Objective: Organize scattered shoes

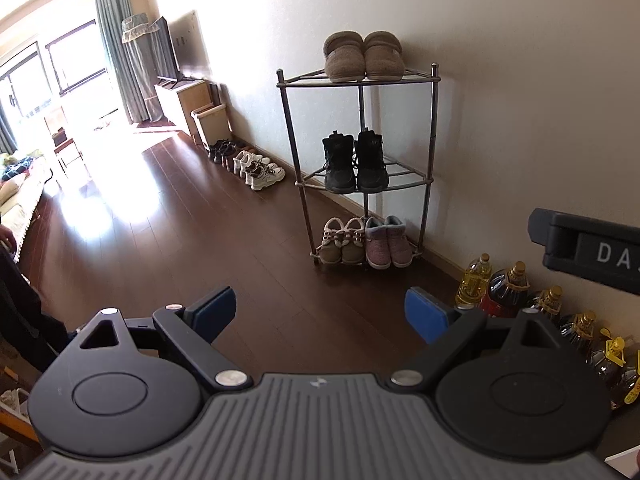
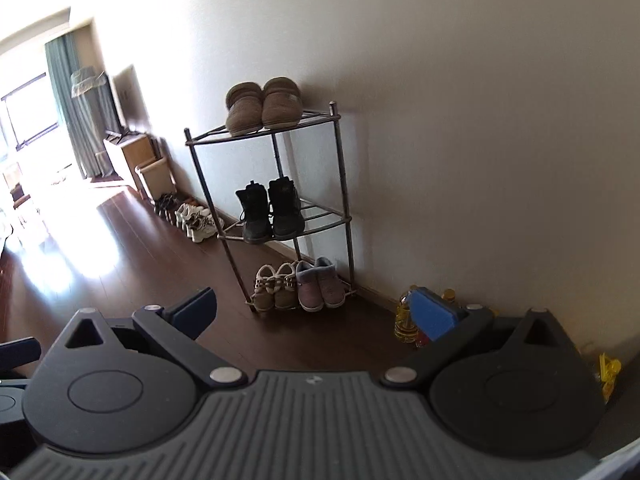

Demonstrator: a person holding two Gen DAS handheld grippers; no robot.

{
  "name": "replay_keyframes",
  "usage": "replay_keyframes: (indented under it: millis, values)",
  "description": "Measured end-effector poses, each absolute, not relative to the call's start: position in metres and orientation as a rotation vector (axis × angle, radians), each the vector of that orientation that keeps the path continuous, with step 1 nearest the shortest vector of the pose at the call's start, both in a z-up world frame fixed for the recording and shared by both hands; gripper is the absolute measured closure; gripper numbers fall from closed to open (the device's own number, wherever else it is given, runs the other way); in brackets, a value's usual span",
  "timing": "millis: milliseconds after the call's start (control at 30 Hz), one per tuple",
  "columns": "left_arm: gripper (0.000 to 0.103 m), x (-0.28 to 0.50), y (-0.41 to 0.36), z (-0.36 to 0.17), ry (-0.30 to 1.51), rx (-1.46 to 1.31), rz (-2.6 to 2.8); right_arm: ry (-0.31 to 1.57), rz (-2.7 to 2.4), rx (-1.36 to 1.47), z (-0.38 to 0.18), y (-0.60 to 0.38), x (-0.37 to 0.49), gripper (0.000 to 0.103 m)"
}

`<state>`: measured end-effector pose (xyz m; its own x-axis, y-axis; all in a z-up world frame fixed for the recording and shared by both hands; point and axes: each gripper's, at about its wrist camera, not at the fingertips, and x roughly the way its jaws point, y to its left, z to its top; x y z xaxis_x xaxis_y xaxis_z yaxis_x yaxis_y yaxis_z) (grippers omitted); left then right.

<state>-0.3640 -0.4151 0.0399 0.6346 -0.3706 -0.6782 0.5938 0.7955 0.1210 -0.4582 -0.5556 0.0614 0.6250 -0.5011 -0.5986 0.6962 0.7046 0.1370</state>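
Both tongs open, empty: left tongs [image 1: 320, 314], right tongs [image 2: 316, 312]. Shoes paired on rack [image 1: 362, 84], more in a floor row [image 1: 248, 164] by the wall. Risks: oil bottles [image 1: 508, 292] near the rack's right side get knocked; the light rack could tip if bumped.

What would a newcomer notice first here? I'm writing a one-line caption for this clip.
Probably the three-tier metal corner shoe rack against the white wall: brown fuzzy slippers on top, black lace-up boots on the middle tier, and small tan and pink shoes on the bottom. Next, the sunlit glare on the dark wooden floor, and both open hand-held grippers.
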Motion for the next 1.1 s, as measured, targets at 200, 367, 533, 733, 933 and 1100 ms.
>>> replay_keyframes:
  millis: [200,367,533,733,933,1100]
  values:
    - [0.009,-0.376,-0.405,0.042,0.668,0.351,-0.534,0.585,-0.654,0.368,0.06,-0.548,-0.459,0.001]
    - [0.009,-0.381,-0.397,0.042,0.674,0.339,-0.526,0.593,-0.623,0.352,0.061,-0.54,-0.461,0.001]
    - [0.009,-0.38,-0.39,0.043,0.683,0.326,-0.509,0.607,-0.613,0.329,0.062,-0.534,-0.462,0.001]
    - [0.009,-0.375,-0.385,0.039,0.688,0.322,-0.511,0.611,-0.618,0.331,0.06,-0.531,-0.46,0.001]
    - [0.009,-0.368,-0.384,0.036,0.704,0.344,-0.524,0.646,-0.632,0.347,0.049,-0.529,-0.454,0.001]
    - [0.009,-0.358,-0.387,0.037,0.706,0.359,-0.539,0.65,-0.647,0.356,0.051,-0.528,-0.448,0.001]
